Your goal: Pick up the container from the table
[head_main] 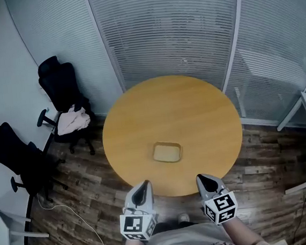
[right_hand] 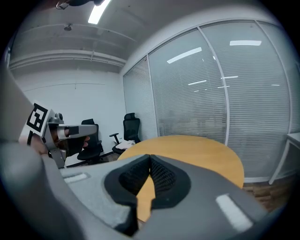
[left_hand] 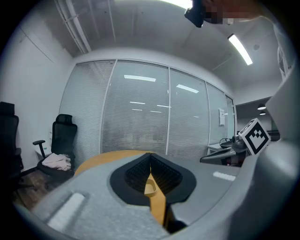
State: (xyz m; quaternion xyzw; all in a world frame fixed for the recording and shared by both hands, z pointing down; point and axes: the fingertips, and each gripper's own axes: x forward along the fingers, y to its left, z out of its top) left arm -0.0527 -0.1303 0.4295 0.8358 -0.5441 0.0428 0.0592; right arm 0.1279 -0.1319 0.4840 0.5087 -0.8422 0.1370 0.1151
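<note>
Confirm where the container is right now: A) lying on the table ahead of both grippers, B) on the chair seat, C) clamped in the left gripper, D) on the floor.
A: the container lies on the round table, apart from the left gripper and right gripper, both shut and empty.

Grey left tongs [head_main: 145, 183], right tongs [head_main: 200, 177]

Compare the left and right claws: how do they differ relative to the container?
The left claw is left of the container; the right claw is right of it. The left claw's own view sights the container through its pads' gap; the right claw's shows only table. Both are shut, empty, at the table's near edge, short of the container.
</note>
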